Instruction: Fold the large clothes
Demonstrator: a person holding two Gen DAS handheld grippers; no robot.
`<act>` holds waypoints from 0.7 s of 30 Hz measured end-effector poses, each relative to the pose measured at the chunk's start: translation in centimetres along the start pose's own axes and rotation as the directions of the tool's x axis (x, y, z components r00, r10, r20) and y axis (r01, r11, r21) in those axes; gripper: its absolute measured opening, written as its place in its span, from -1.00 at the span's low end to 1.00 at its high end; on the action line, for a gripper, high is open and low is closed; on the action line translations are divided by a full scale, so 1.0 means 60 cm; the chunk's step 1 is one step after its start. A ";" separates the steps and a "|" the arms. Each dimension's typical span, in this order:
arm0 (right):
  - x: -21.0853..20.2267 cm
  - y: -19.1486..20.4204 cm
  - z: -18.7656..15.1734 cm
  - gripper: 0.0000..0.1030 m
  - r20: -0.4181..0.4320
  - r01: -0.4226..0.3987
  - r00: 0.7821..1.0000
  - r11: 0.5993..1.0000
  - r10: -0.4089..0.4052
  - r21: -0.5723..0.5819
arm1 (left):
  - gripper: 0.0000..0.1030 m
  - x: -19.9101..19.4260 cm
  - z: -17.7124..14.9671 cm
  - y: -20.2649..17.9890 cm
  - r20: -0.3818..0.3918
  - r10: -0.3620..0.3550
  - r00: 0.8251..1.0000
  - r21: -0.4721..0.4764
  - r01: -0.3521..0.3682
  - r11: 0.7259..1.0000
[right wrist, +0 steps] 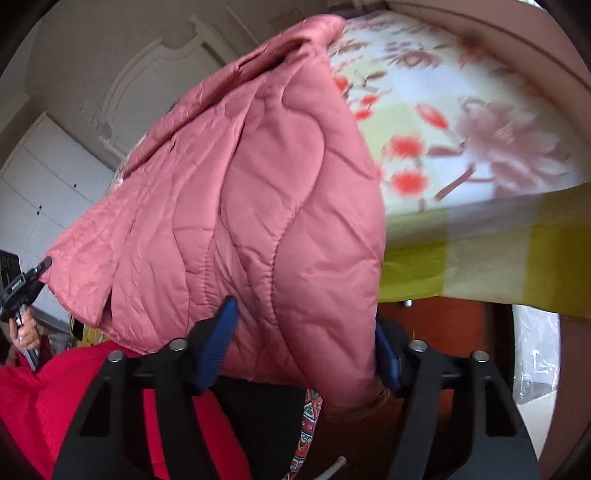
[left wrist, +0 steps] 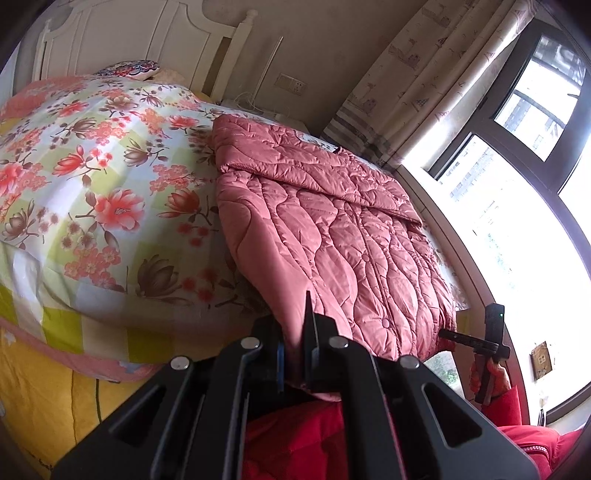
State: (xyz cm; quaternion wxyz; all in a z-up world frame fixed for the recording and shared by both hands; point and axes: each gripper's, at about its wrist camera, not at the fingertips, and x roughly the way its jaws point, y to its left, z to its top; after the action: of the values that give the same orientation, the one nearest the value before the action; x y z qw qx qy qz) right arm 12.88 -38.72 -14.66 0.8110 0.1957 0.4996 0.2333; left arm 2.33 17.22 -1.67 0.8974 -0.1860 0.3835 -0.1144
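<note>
The pink quilted jacket (left wrist: 332,229) lies spread along the window side of the bed (left wrist: 33,398), on top of a floral duvet (left wrist: 96,177), with its near hem hanging over the bed's edge toward me. My left gripper (left wrist: 297,354) is clamped tight on that hem, a fold of pink fabric pinched between its closed jaws. My right gripper (right wrist: 306,339) has its blue pads (right wrist: 218,339) set partway apart, with a thick corner of the jacket bulging between them; I cannot tell if the pads press on the cloth. Beyond the jacket are a patterned curtain (left wrist: 413,85) and a bright window (left wrist: 517,221). A white headboard (left wrist: 147,33) stands at the far end of the bed. My red sleeve (right wrist: 37,398) shows below.
</note>
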 end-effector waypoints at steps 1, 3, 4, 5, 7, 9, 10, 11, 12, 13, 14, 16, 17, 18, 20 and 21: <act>-0.007 -0.001 -0.005 -0.57 0.011 -0.030 1.000 0.999 0.030 0.019 | -0.87 0.001 -0.001 0.003 -0.003 -0.006 1.000 -0.006 0.006 1.000; -0.027 0.011 -0.013 -0.64 0.045 -0.034 0.998 0.999 0.033 0.015 | -0.87 -0.001 -0.002 0.006 -0.001 -0.015 1.000 -0.018 0.015 1.000; -0.045 0.022 -0.020 -0.67 0.070 -0.049 0.996 0.999 0.049 0.006 | -0.87 -0.003 -0.002 0.005 0.005 -0.021 1.000 -0.021 0.021 1.000; -0.059 0.031 -0.023 -0.68 0.087 -0.063 0.994 0.998 0.063 -0.001 | -0.87 -0.006 -0.001 0.006 0.015 -0.028 0.999 -0.026 0.029 0.999; -0.090 0.053 -0.025 -0.69 0.137 -0.107 0.985 0.994 0.107 -0.013 | -0.87 -0.013 0.002 0.007 0.029 -0.041 0.999 -0.035 0.042 0.998; -0.130 0.081 -0.020 -0.69 0.194 -0.139 0.970 0.989 0.147 -0.057 | -0.87 -0.021 0.010 0.005 0.047 -0.050 0.998 -0.036 0.052 0.998; -0.144 0.093 -0.015 -0.69 0.219 -0.156 0.961 0.985 0.169 -0.074 | -0.87 -0.026 0.016 0.003 0.058 -0.054 0.997 -0.035 0.056 0.998; -0.163 0.103 -0.007 -0.69 0.246 -0.196 0.946 0.976 0.213 -0.091 | -0.87 -0.029 0.021 0.002 0.066 -0.058 0.996 -0.035 0.061 0.998; -0.176 0.112 0.004 -0.70 0.268 -0.219 0.933 0.970 0.239 -0.101 | -0.87 -0.036 0.034 0.001 0.082 -0.070 0.994 -0.034 0.073 0.997; -0.186 0.119 0.017 -0.70 0.284 -0.238 0.923 0.965 0.261 -0.113 | -0.87 -0.041 0.044 -0.001 0.093 -0.072 0.993 -0.031 0.075 0.997; -0.200 0.126 0.037 -0.70 0.309 -0.262 0.907 0.957 0.288 -0.123 | -0.87 -0.046 0.056 -0.002 0.107 -0.073 0.992 -0.032 0.077 0.997; -0.220 0.140 0.092 -0.70 0.341 -0.318 0.875 0.939 0.344 -0.131 | -0.86 -0.059 0.098 -0.008 0.147 -0.071 0.987 -0.010 0.073 0.997; -0.221 0.149 0.118 -0.70 0.354 -0.328 0.866 0.935 0.354 -0.133 | -0.86 -0.063 0.113 -0.011 0.160 -0.065 0.985 -0.004 0.066 0.998; -0.228 0.155 0.151 -0.70 0.364 -0.346 0.853 0.927 0.374 -0.142 | -0.86 -0.067 0.143 -0.015 0.184 -0.056 0.981 0.009 0.055 0.998; -0.235 0.161 0.214 -0.70 0.387 -0.370 0.834 0.919 0.392 -0.135 | -0.86 -0.066 0.203 -0.013 0.206 -0.052 0.977 0.008 0.051 0.999; -0.235 0.164 0.255 -0.70 0.393 -0.386 0.825 0.913 0.405 -0.130 | -0.86 -0.063 0.227 -0.011 0.210 -0.043 0.977 -0.004 0.045 0.999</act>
State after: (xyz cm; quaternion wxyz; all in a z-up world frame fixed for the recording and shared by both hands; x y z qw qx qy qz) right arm 19.32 -40.12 7.38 0.8359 0.3212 0.2605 0.3609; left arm 9.70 21.29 9.74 0.9293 -0.2092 0.2829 -0.1122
